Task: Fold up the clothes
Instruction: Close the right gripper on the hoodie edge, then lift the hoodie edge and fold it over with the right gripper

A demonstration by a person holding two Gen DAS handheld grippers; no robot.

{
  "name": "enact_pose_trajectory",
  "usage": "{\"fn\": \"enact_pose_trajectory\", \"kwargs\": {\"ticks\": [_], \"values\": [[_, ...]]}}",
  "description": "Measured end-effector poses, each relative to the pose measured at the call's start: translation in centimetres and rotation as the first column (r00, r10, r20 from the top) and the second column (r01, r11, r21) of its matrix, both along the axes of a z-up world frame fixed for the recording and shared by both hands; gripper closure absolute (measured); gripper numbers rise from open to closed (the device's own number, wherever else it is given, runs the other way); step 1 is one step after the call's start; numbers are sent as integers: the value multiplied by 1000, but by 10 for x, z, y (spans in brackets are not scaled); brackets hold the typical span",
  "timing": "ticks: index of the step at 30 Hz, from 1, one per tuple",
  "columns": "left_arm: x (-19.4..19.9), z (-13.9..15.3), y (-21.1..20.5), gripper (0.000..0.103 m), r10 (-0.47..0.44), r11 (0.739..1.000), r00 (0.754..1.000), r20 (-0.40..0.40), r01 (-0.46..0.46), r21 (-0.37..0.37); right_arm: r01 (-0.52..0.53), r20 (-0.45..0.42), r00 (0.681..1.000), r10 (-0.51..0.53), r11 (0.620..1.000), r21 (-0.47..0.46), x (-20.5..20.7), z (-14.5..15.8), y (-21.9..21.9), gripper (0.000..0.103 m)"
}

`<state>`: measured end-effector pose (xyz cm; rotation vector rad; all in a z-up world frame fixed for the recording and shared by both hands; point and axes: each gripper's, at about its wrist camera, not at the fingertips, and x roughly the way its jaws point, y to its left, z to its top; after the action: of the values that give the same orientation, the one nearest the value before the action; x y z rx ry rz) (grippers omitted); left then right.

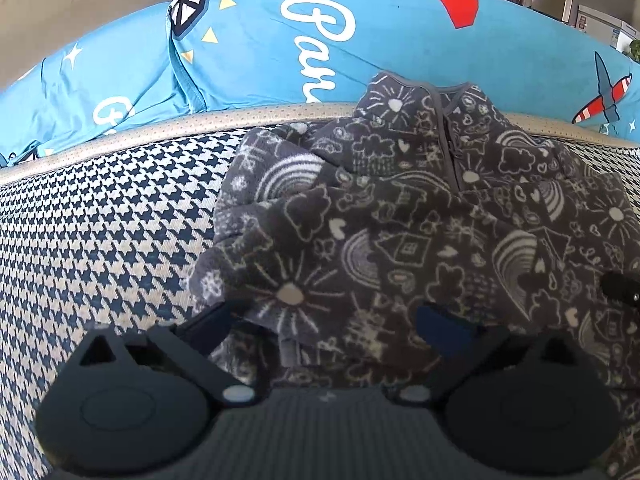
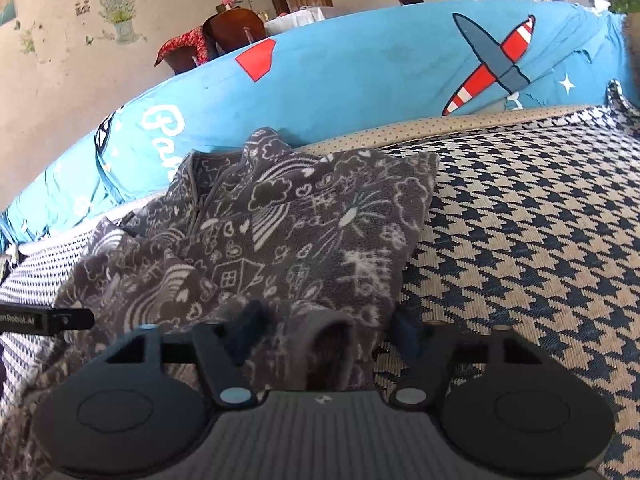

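Note:
A grey fleece jacket (image 1: pixel 392 216) with white doodles lies on the houndstooth cushion (image 1: pixel 104 232), its zip collar toward the blue backrest. The sleeves look folded in over the body. My left gripper (image 1: pixel 328 322) is open and low over the jacket's near hem, fingers spread wide with fleece between them. In the right wrist view the jacket (image 2: pixel 280 220) fills the centre left. My right gripper (image 2: pixel 326 326) is open too, and a sleeve cuff (image 2: pixel 332 344) lies between its fingers. Each gripper shows at the edge of the other's view: the right gripper (image 1: pixel 620 290) and the left gripper (image 2: pixel 44 320).
A blue printed cover (image 1: pixel 360 40) drapes the backrest behind the jacket. A beige perforated band (image 2: pixel 400 132) runs between the backrest and the seat. Bare houndstooth cushion (image 2: pixel 520 240) stretches right of the jacket. Chairs and a table (image 2: pixel 224 28) stand in the room beyond.

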<state>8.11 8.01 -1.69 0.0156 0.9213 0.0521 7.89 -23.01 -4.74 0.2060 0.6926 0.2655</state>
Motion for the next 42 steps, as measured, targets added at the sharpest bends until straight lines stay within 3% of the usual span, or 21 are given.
{"fn": "enact_pose_trajectory", "kwargs": {"ticks": [4,15,19,26,33,42], "values": [[0,0,0,0,3,1000,1000,-1,-3,3,6,-8,1000,-6,999,42,0,1,-1,60],[1,1,4,0,27,1000,1000,1,-27,6,12,-14,1000,-12,999,43,1,-2,2,56],[0,2,9,0,40,999,999,6,-40,9,19,-7,1000,-18,999,33,0,3,6,66],[-1,3,23,0,76,997,997,8,-76,15,18,53,998,-20,999,29,-2,23,23,71],[-6,6,40,0,104,994,994,15,-105,22,-57,127,991,51,997,47,-5,46,64,72],[-20,11,78,0,169,986,985,21,-169,7,-201,204,961,185,978,57,-1,59,151,73]]}}
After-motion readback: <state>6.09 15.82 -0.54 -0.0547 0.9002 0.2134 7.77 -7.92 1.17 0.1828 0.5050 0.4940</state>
